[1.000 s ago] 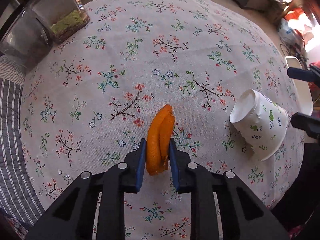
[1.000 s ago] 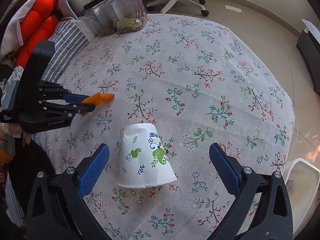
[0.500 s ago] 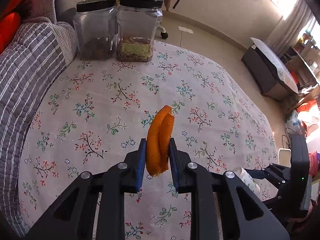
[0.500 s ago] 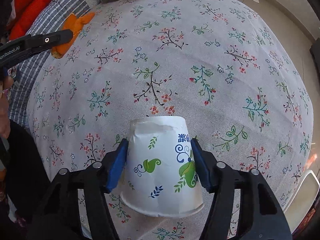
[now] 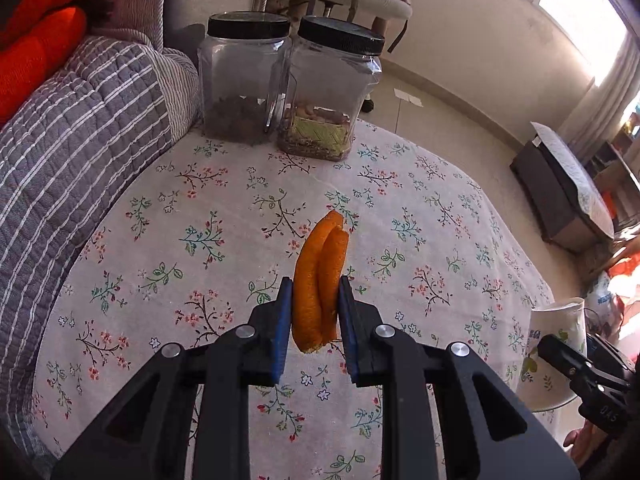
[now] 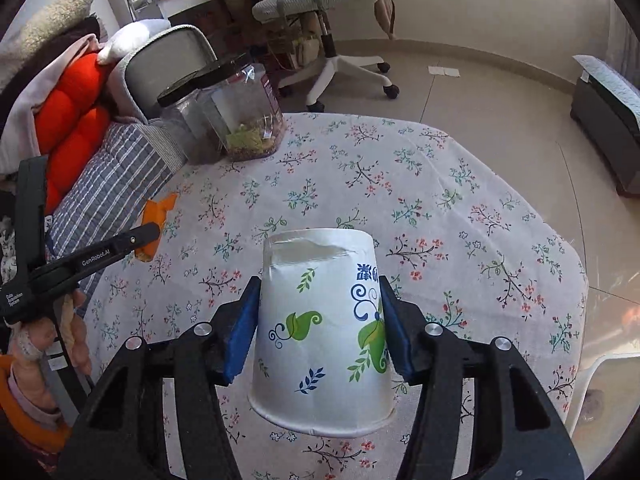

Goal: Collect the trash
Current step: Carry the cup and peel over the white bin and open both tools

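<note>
above the flowered table [image 5: 168, 264] the left gripper [image 5: 315, 312] pinches an orange peel [image 5: 319, 280] and the right gripper [image 6: 318, 320] clamps an upturned paper cup [image 6: 320, 332], both lifted, so next probably comes carrying them to a bin.

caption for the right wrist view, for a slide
Right gripper clamps an upside-down paper cup above the floral tablecloth; the left gripper holds orange peel nearby.

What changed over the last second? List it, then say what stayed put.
The right gripper closed on the paper cup and lifted it off the tablecloth. The left gripper rose, carrying the orange peel. Unchanged: its grip on the peel, and the two jars.
</note>
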`<action>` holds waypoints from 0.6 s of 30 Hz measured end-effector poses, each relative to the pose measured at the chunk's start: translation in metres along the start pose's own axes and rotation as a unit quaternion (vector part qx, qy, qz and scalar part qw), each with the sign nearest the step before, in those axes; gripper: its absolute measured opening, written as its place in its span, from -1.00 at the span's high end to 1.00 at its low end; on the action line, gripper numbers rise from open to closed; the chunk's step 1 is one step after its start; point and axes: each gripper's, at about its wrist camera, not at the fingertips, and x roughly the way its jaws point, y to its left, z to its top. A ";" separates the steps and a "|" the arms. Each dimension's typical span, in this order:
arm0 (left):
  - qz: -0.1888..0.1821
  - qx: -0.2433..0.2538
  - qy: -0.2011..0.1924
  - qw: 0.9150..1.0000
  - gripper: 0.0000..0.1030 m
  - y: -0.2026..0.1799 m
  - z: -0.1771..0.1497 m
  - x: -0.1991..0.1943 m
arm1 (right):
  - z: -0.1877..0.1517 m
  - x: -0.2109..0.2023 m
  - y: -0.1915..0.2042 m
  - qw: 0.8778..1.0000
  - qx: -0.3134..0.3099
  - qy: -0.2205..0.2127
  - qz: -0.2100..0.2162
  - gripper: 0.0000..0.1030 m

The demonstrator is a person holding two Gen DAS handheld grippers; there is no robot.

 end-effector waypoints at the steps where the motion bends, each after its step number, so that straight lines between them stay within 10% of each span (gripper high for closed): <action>1: 0.000 -0.002 -0.007 1.000 0.56 0.000 0.000 -0.002 | 0.000 -0.005 -0.001 1.000 0.001 -0.015 -0.008 -0.04; 18: 0.023 -0.002 -0.120 0.992 0.56 -0.021 -0.003 -0.049 | 0.003 -0.055 -0.031 0.982 0.057 -0.144 -0.110 -0.06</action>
